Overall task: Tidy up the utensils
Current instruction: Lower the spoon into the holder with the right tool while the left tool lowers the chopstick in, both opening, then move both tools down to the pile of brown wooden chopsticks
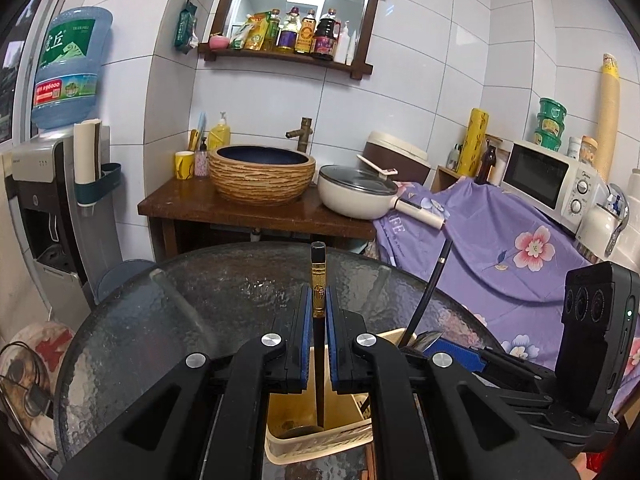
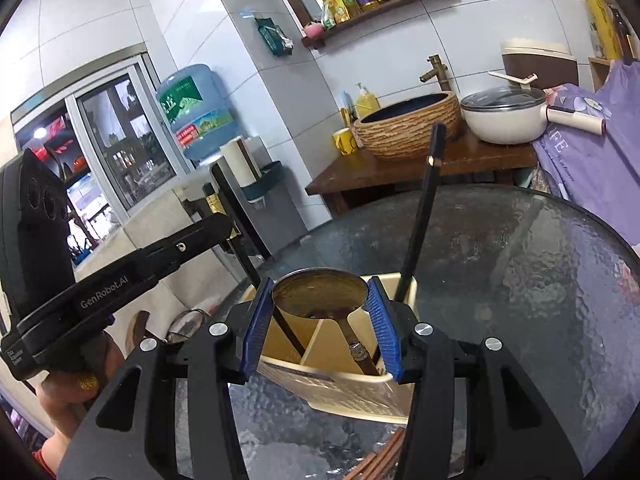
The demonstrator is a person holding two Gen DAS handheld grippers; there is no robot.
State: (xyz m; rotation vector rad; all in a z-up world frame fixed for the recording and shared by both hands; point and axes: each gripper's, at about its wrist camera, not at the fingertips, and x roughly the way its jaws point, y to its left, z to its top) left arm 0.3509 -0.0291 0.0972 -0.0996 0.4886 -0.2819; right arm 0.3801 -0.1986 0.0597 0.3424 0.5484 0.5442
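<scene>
The left hand-held gripper [image 1: 319,312] is clenched on a black chopstick [image 1: 318,280] with a gold band. The chopstick stands almost upright, and its low end is down inside the tan holder [image 1: 316,436] on the round glass counter [image 1: 192,304].

The right hand-held gripper [image 2: 320,316] has a metal spoon [image 2: 320,294] between its blue pads [image 2: 382,332]. The bowl of the spoon is up, and the pads press on both sides of it. Its handle goes down into the holder [image 2: 340,384], next to a slanted wall inside.

A second black chopstick [image 2: 420,216] leans in the back of the holder, just beside the right pad. The left hand-held gripper [image 2: 208,226] comes in from the left, with its chopstick [image 2: 240,240] going down into the left part of the holder.

Some brown sticks [image 2: 384,460] lie on the glass near the bottom edge.

Behind the counter are a bowl sink [image 1: 262,174], a white pan [image 1: 360,194] with a lid, a purple cloth [image 1: 500,248], a microwave [image 1: 548,176] and a water jug [image 1: 68,68].
</scene>
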